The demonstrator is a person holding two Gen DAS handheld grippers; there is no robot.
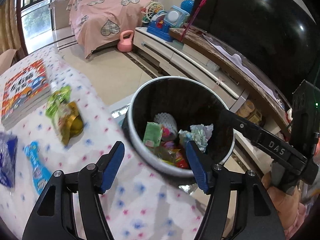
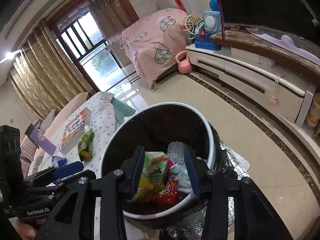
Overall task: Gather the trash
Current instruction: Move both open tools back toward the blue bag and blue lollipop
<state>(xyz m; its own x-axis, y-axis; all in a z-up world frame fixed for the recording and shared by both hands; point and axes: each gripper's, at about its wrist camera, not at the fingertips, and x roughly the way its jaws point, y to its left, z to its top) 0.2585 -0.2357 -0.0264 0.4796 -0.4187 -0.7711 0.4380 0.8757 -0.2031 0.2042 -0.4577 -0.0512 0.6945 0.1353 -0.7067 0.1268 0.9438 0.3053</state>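
Note:
A round bin (image 1: 140, 148) with a white rim and a black liner stands on the floor against the table's edge. It holds a green carton (image 1: 153, 135), a white foam net, crumpled paper (image 1: 198, 134) and red and yellow wrappers. My left gripper (image 1: 156, 164) is open and empty above the table edge and the bin's near rim. My right gripper (image 2: 165, 172) hangs open over the bin (image 2: 210, 140), with a green and yellow wrapper (image 2: 152, 176) showing between its jaws. On the table lie a green and gold pouch (image 1: 62, 114), a blue wrapper (image 1: 38, 168) and a blue bag (image 1: 8, 160).
A stack of picture books (image 1: 26, 92) rests on the dotted tablecloth (image 1: 140, 210). Beyond the bin run a white TV stand (image 1: 180, 58) with toys and a dark screen. A pink kettlebell (image 1: 126, 42) and a pink-covered bed (image 1: 106, 16) stand farther off. A hand (image 1: 280, 192) holds the right gripper.

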